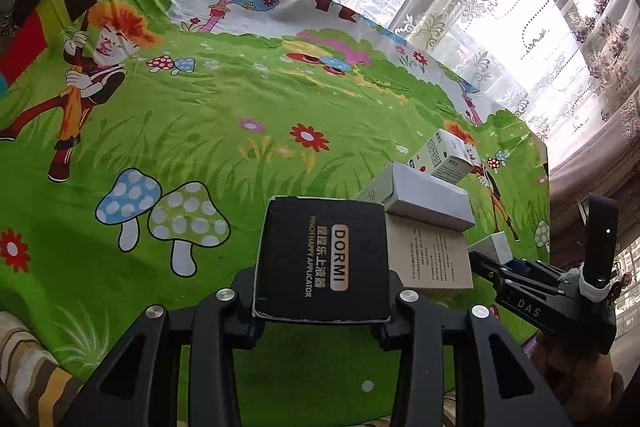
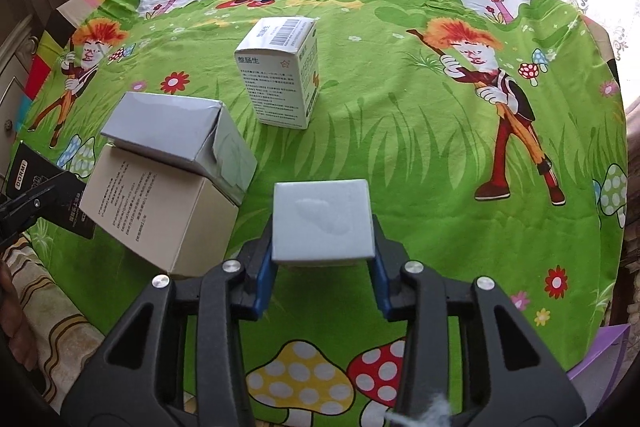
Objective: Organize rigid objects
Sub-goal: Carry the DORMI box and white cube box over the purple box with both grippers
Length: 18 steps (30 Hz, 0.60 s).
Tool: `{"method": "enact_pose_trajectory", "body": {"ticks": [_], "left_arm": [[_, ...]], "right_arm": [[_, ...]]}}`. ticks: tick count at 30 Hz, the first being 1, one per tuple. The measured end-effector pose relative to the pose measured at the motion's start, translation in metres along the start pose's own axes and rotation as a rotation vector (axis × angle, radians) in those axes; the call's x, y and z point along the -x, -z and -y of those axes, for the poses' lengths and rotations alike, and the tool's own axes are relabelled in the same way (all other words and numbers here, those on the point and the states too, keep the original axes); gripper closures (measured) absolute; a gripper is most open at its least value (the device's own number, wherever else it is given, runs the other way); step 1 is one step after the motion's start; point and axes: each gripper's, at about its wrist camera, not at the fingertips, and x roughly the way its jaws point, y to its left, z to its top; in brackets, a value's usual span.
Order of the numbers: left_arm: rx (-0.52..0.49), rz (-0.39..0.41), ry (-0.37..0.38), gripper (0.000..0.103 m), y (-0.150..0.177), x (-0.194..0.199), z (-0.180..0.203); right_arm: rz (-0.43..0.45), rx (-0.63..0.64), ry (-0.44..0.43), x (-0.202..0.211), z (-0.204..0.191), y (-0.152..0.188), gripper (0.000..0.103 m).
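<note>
The left gripper [image 1: 322,311] pinched the black box [image 1: 324,259] by its near end, holding it at the lower centre of the left wrist view, just left of a two-box stack. That stack was a grey box [image 2: 176,139] lying askew on a beige box [image 2: 160,215], at the left of the right wrist view. The right gripper [image 2: 323,267] had its jaws pressed against both sides of a small pale cube box [image 2: 322,221], low in the centre of its frame. Whether the cube still rested on the cartoon-print cloth [image 2: 400,147] over the desk could not be told. A white medicine box [image 2: 282,71] stood alone, upper centre, well apart from the stack.

The step in hand looked like gathering loose boxes toward the stack. Next, each held box probably needed carrying beside or onto the stack and setting down square, without nudging the tilted grey box off its perch.
</note>
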Motion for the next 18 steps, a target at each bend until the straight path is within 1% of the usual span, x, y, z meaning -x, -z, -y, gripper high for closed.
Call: {"method": "enact_pose_trajectory", "body": {"ticks": [10,14,18], "left_arm": [[-0.039,0.082,-0.014,0.062,0.002,0.021,0.01],[-0.042,0.082,0.015,0.062,0.009,0.03,0.02],[-0.085,0.08,0.048,0.062,0.021,0.039,0.041]], "right_arm": [[0.055,-0.13,0.014,0.044,0.027,0.033,0.059],[0.077,-0.155,0.021,0.06,0.035,0.047,0.059],[0.102,-0.171,0.023,0.076,0.039,0.059,0.059]]}}
